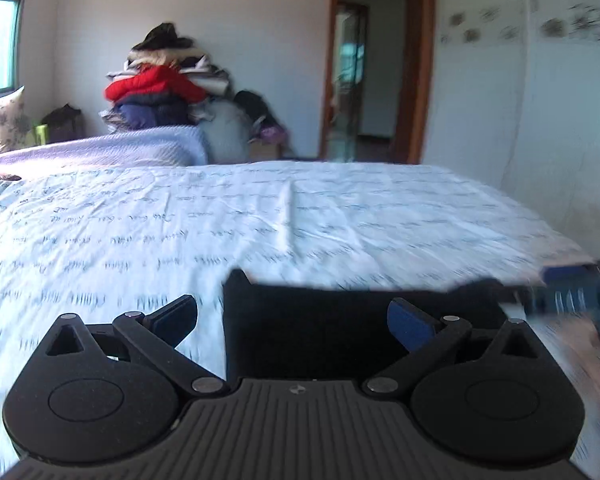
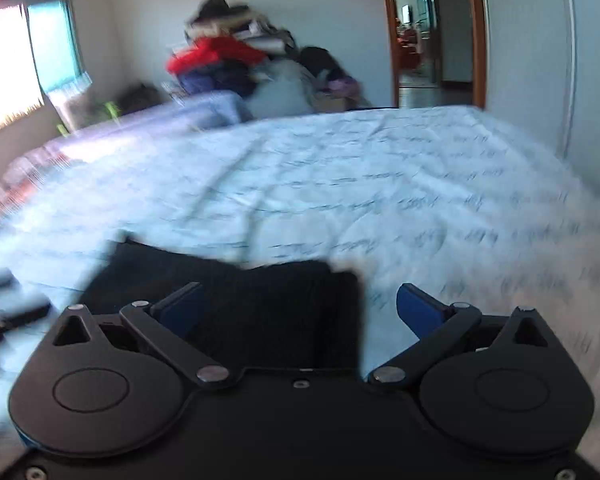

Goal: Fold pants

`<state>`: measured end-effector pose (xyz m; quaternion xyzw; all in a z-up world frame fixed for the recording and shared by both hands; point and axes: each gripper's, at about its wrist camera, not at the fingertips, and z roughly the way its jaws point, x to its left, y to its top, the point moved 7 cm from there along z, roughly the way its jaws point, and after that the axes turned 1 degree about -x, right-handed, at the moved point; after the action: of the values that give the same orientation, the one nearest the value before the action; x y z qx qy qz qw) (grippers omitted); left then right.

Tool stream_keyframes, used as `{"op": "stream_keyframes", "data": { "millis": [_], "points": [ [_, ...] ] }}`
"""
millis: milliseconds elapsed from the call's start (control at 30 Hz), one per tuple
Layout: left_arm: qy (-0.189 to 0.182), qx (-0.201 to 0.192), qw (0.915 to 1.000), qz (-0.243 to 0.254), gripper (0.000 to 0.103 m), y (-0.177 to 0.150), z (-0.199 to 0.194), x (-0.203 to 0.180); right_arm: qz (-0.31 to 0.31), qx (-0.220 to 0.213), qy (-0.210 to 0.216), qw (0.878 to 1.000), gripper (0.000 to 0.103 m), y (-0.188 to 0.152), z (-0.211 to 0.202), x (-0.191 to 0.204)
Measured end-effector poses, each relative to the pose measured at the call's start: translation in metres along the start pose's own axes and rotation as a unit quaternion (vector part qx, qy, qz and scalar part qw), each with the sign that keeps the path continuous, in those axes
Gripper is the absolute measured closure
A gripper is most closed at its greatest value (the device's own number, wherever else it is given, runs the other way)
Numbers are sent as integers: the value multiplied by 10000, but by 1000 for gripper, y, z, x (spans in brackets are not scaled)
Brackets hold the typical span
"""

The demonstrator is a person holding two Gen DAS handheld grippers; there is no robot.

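Nearest to us, our left gripper (image 1: 292,322) has its blue-padded fingers (image 1: 410,330) spread wide with nothing between them. Our right gripper (image 2: 298,314) is spread the same way and is likewise empty.

Just beyond both sets of fingers lie the black fabric pants (image 1: 340,328), flat on the white bedsheet printed with lines of dark handwriting (image 1: 260,220), close to its near edge. They look like a compact rectangle with fairly straight edges, so we judge that at least one fold is done; whether another is needed we cannot tell. With both grippers spread, we judge that we are either letting go or lining up for a fresh grasp. The left view catches the rectangle's left corner and the right view its right edge (image 2: 356,312), which suits taking it from both sides at once.

Past the pants the sheet runs on bare and lightly creased, leaving room to work.

Farther back, a tall heap of clothes with a red jacket (image 1: 152,84) stands against the wall, and a wooden-framed doorway (image 1: 376,60) opens to its right.
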<state>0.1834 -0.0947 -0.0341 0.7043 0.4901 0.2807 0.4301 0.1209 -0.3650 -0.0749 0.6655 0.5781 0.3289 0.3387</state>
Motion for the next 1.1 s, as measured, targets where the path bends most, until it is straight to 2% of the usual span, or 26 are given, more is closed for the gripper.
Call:
{"op": "stream_keyframes", "data": {
  "millis": [100, 133, 200, 267, 367, 400, 433, 467, 500, 567, 633, 667, 700, 733, 767, 800, 833, 867, 933, 967, 1000, 1067, 1100],
  "points": [
    [47, 647, 9978, -160, 0, 12, 61, 4, -776, 252, -230, 9964, 0, -8, 26, 14],
    [51, 1059, 9943, -122, 1, 8, 84, 3, -1000, 417, -264, 9938, 0, -17, 32, 19],
    [103, 1884, 9819, -137, 1, -15, 122, 5, -1164, 372, -48, 9925, 0, -29, 29, 24],
    [-2, 1563, 9866, -472, 1, -21, 125, 14, -1192, 432, 74, 9919, 0, -38, 22, 22],
    [10, 1611, 9863, -344, 1, -20, 120, 13, -780, 557, 420, 9945, 0, -38, 15, 9],
    [84, 1632, 9859, -361, 0, -18, 114, 15, -674, 536, 433, 9953, 0, -36, 12, 9],
    [165, 1591, 9862, -423, 4, -17, 104, 17, -620, 428, 329, 9966, 0, -33, 5, 5],
    [201, 1470, 9876, -505, 2, -16, 91, 20, -598, 274, 169, 9977, 0, -32, -4, 5],
    [85, 1303, 9897, -590, 2, -15, 76, 20, -577, 127, 119, 9982, 0, -30, -11, 8],
    [-266, 1162, 9905, -693, 0, -20, 49, 14, -603, 14, 476, 9970, 0, -28, -21, 20],
    [-483, 1280, 9891, -543, 0, -35, 39, 2, -806, -17, 670, 9945, 0, -24, -17, 31],
    [-488, 1334, 9894, -290, 0, -44, 39, -4, -941, 44, 578, 9939, 0, -22, -10, 33],
    [-332, 1278, 9912, 75, 0, -54, 41, -10, -1054, 179, 439, 9933, 0, -21, 3, 31],
    [-277, 1112, 9931, 234, 1, -59, 41, -11, -1196, 361, 249, 9919, 0, -23, 19, 27],
    [-285, 1029, 9942, 125, 1, -61, 38, -7, -1320, 558, 160, 9895, 0, -27, 34, 20],
    [-226, 1130, 9933, -26, 0, -61, 35, -3, -1041, 612, 461, 9916, 0, -26, 37, 14],
    [-171, 1235, 9921, -160, 0, -60, 33, 2, -709, 725, 559, 9933, 0, -23, 38, 7],
    [-114, 1271, 9915, -245, 2, -57, 28, 6, -581, 717, 494, 9945, 0, -19, 31, 3],
    [-7, 1160, 9928, -284, 1, -50, 20, 10, -773, 257, -67, 9967, 0, -7, 15, 1],
    [-69, 1070, 9939, -253, 1, -47, 18, 8, -720, 101, -161, 9972, 0, -3, 10, 1],
    [-165, 1053, 9941, -196, 1, -46, 18, 3, -549, 78, 28, 9985, 0, -1, 10, 3],
    [-255, 1303, 9911, -11, 0, -55, 28, -7, -372, 351, 552, 9972, 0, -5, 20, 13],
    [-199, 1280, 9915, 85, 1, -62, 32, -8, -480, 542, 592, 9956, 0, -12, 30, 17]
  ]
}}
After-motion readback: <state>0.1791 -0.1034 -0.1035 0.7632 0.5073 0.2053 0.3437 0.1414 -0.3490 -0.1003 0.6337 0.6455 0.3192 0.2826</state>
